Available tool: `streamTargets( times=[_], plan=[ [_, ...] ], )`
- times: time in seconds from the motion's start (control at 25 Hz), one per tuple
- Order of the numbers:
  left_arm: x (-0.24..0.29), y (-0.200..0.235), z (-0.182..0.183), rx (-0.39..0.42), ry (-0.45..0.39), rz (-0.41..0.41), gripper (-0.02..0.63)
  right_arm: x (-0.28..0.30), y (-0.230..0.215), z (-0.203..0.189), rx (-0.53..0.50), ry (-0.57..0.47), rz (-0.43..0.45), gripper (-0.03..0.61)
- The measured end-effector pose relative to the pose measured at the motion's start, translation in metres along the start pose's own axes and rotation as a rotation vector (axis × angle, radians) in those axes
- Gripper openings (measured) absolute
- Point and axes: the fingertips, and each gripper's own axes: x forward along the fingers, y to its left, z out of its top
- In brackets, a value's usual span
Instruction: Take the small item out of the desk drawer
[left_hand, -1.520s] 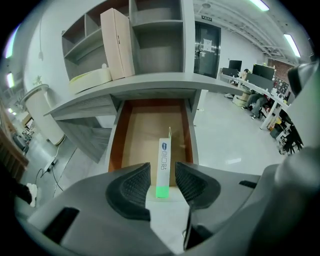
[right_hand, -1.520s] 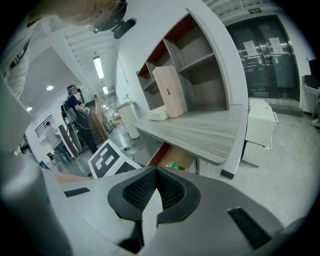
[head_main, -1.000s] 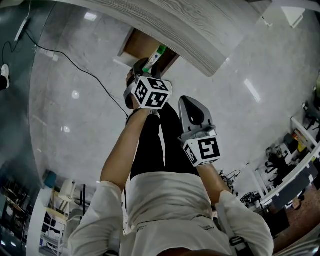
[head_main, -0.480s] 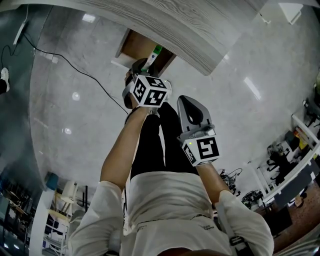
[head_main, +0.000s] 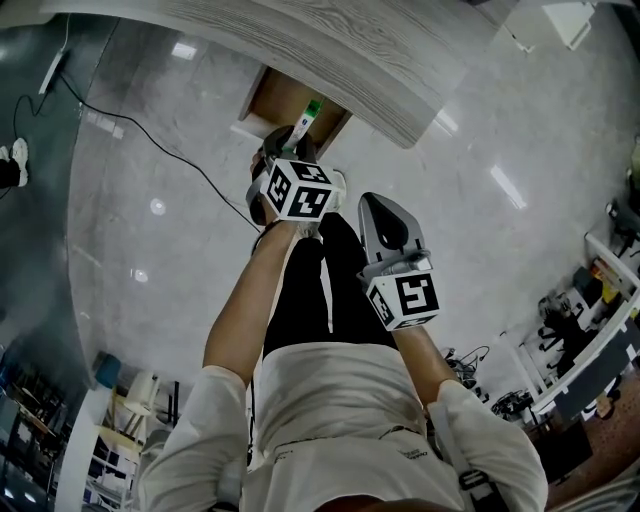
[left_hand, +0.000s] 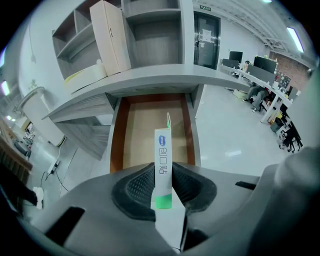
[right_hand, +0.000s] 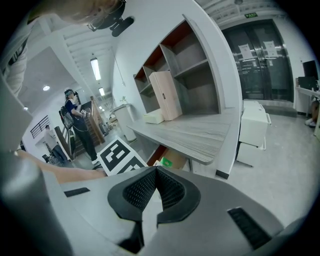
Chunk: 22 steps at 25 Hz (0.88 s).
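Box (left_hand: 163, 160) between left hand-held gripper (left_hand: 167, 192) jaws, over drawer (left_hand: 142, 125) (under desk (left_hand: 150, 82)); right hand-held gripper (right_hand: 156, 182) alongside.

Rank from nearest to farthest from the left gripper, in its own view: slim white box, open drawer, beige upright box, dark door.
1. slim white box: between the left gripper's jaws, which have just been closing on it.
2. drawer: just beyond, centre.
3. beige upright box: upper left, on the desktop.
4. dark door: far back, upper right.
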Motion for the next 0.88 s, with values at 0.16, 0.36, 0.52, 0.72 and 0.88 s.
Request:
streamTargets(
  times=[0.16,0.36,0.52,0.72,0.88],
  plan=[
    [-0.010,-0.001,0.009,-0.004,-0.011,0.004,0.097,-0.007,-0.009,0.007,0.004,-0.015,-0.017,0.032],
    [-0.041,0.004,0.017,-0.030,-0.038,0.007,0.098,-0.017,-0.002,0.028,-0.014,-0.039,-0.030,0.032],
    [-0.067,0.010,0.028,-0.047,-0.070,0.018,0.098,-0.024,0.005,0.049,-0.033,-0.068,-0.037,0.032],
    [-0.109,0.015,0.030,-0.096,-0.106,0.019,0.098,-0.044,0.023,0.071,-0.036,-0.100,-0.039,0.032],
    [-0.151,0.014,0.039,-0.149,-0.151,0.013,0.098,-0.065,0.039,0.090,-0.015,-0.117,-0.023,0.032]
  ],
)
